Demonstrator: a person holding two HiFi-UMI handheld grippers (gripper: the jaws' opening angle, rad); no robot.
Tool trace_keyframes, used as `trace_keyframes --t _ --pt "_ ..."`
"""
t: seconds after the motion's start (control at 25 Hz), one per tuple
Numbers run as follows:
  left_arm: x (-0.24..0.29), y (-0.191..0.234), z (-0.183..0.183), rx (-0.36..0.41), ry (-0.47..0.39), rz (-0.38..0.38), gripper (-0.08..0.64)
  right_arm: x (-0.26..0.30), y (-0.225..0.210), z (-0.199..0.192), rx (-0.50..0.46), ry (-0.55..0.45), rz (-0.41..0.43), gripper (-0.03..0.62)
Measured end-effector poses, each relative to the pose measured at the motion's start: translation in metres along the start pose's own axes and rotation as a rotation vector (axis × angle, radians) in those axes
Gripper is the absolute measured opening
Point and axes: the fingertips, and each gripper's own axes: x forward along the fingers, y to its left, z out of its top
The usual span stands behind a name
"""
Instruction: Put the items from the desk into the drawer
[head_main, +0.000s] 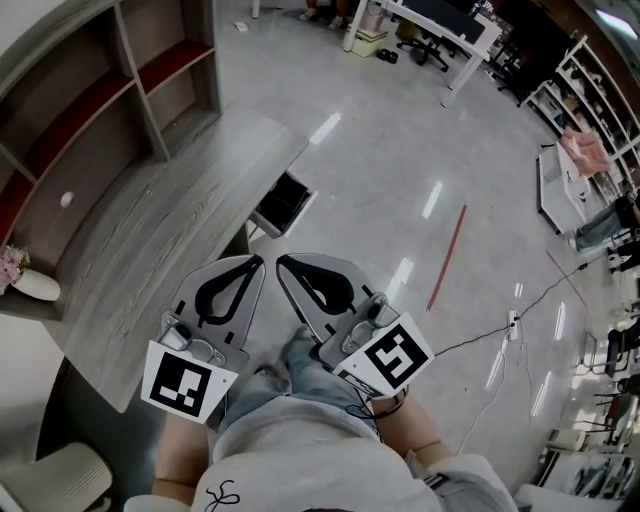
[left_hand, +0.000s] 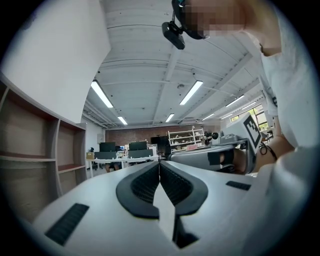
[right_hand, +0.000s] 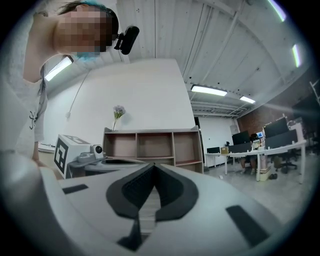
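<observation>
My left gripper (head_main: 257, 262) and right gripper (head_main: 282, 263) are held side by side close to the person's body, off the desk's near corner. Both are shut with nothing between the jaws. The grey wooden desk (head_main: 150, 240) runs along the left, and its top shows no loose items. A dark open drawer (head_main: 283, 203) sticks out from the desk's right edge, just beyond the gripper tips. In the left gripper view the jaws (left_hand: 159, 163) meet and point up across the room. The right gripper view shows its jaws (right_hand: 152, 165) closed as well.
A wooden shelf unit (head_main: 90, 100) stands on the back of the desk, with a small white ball (head_main: 66, 200) in one bay. A white vase with pink flowers (head_main: 20, 275) sits at the desk's left end. A white chair (head_main: 55, 480) is at bottom left. Cables (head_main: 500, 335) cross the floor.
</observation>
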Motion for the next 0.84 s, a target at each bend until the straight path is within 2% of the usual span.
trace_keyframes --t 0.36,0.84 --pt "-0.03 -0.015 0.0 0.003 -0.007 -0.031 0.011 -0.009 0.034 -0.007 0.0 0.011 -0.014 0.006" --pt "-0.06 -0.018 0.004 0.002 -0.023 -0.018 0.011 -0.007 0.066 -0.002 -0.016 0.006 0.001 0.007"
